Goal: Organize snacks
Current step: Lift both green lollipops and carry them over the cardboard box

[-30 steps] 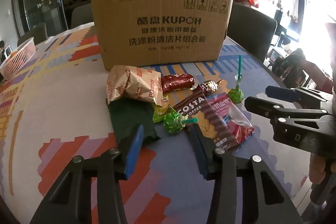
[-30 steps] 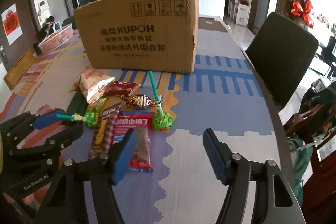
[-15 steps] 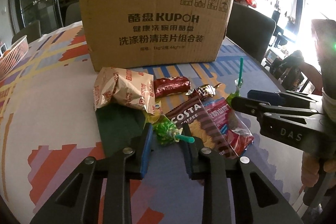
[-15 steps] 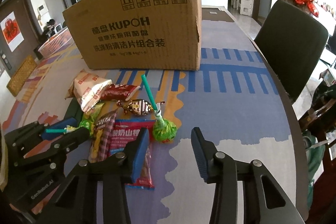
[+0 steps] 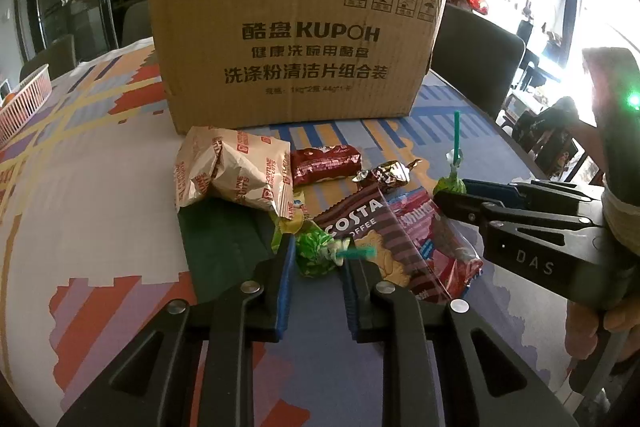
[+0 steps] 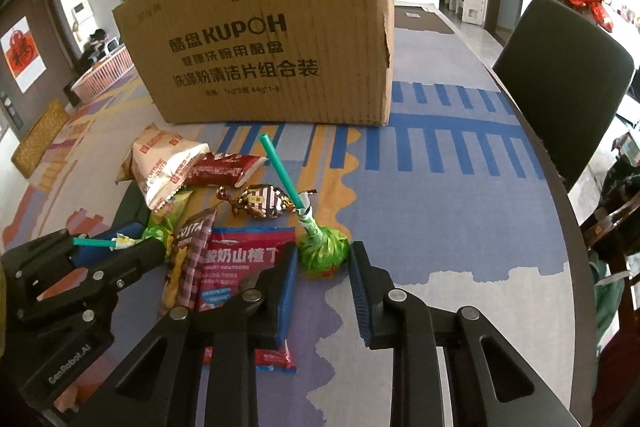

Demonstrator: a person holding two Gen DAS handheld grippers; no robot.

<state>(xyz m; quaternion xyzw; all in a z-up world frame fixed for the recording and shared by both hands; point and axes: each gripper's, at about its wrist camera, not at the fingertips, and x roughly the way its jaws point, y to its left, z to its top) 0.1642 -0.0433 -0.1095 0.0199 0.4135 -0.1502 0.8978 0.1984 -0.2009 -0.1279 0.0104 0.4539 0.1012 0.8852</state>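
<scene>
Two green-wrapped lollipops with teal sticks lie among snacks on the patterned table (image 5: 100, 187). One lollipop (image 5: 314, 257) fills the gap of my left gripper (image 5: 319, 259), whose jaws are closing with the blue pads touching its wrapper. Its stick points right across the right finger. The other lollipop (image 6: 324, 253) stands with its stick up and to the left, between the closing jaws of my right gripper (image 6: 325, 255). Both pads touch its head. A large cardboard box (image 5: 296, 43) stands behind the pile.
Beside the lollipops lie a beige biscuit pack (image 5: 232, 171), a red bar (image 5: 324, 163), a foil candy (image 5: 386, 173), a Costa pack (image 5: 360, 223), a red hawthorn pack (image 6: 240, 267) and a dark green pack (image 5: 224, 243). A pink basket (image 5: 24, 99) sits far left; a dark chair (image 6: 560, 87) stands at the right edge.
Both grippers went from wide open to narrow, each closing in on a green lollipop. The right gripper came forward and down onto its lollipop; the left barely moved.
</scene>
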